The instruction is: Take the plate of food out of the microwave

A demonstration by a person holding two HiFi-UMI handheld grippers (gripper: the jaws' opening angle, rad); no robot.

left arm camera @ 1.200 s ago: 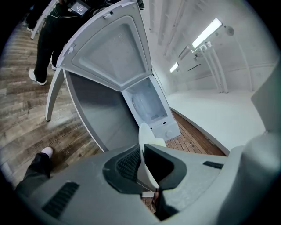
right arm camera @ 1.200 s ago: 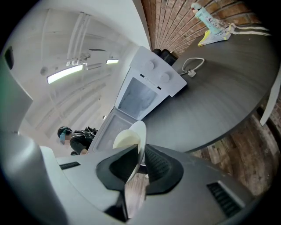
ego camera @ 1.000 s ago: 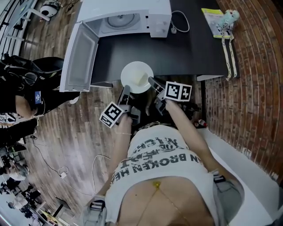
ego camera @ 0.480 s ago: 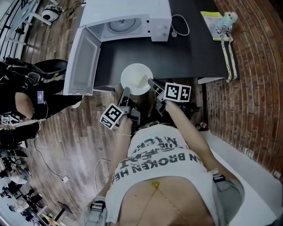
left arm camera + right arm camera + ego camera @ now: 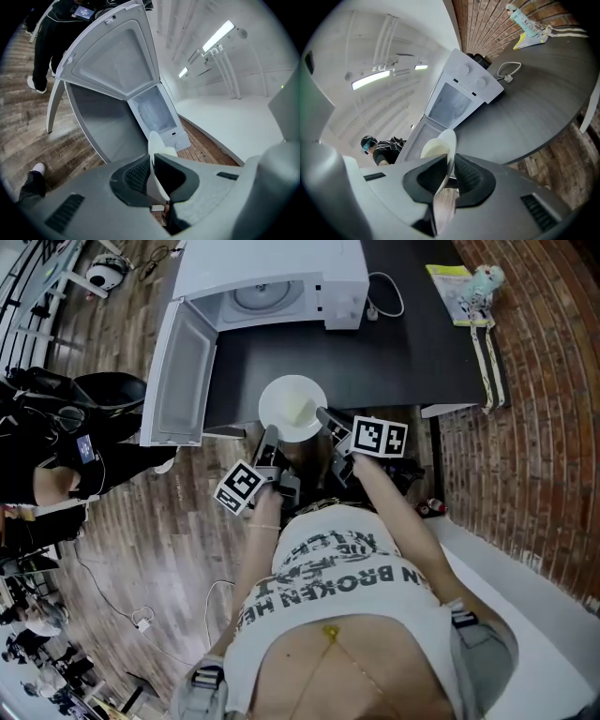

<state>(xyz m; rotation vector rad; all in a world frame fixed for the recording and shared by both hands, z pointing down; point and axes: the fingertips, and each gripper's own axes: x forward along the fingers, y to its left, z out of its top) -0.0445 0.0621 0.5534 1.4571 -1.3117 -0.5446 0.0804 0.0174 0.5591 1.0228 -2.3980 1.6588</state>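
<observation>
a round white plate (image 5: 292,407) carrying a pale yellow piece of food (image 5: 302,412) is sitting outside the white microwave oven (image 5: 272,277), over the near edge of the dark grey table (image 5: 394,343); whether it is resting on the top is unclear. the left gripper (image 5: 268,437) is pinching the plate's rim at about 7 o'clock, its jaws drawn in narrow with the thin rim wedged between the ribbed pads (image 5: 136,174). the right gripper (image 5: 326,417) is clamping the rim at about 4 o'clock in the same way. the microwave is standing at 12 o'clock from the plate, its door (image 5: 178,371) hanging wide open toward 10 o'clock.
</observation>
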